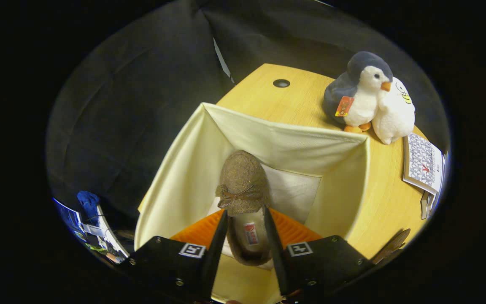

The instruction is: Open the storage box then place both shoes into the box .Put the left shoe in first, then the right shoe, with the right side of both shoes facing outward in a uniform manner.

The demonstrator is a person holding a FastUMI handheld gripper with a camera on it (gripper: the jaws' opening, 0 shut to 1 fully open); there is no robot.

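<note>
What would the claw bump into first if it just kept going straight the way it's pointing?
The claw is shut on the brown shoe, toe forward over the open storage box. Pushed straight on, the shoe's toe would probably meet the box's pale bottom or far wall first; depth is hard to judge.

Black cloth wall (141, 84), light wooden table (302, 97), round grommet hole (281, 83)

From my seat, the shoe (243, 177) at centre looks like rough, matt brown felt. The storage box (192, 169) around it is pale woven cloth. Upper right, the surface (293, 101) shows smooth light wood; the penguin (359, 93) is fluffy plush.
</note>
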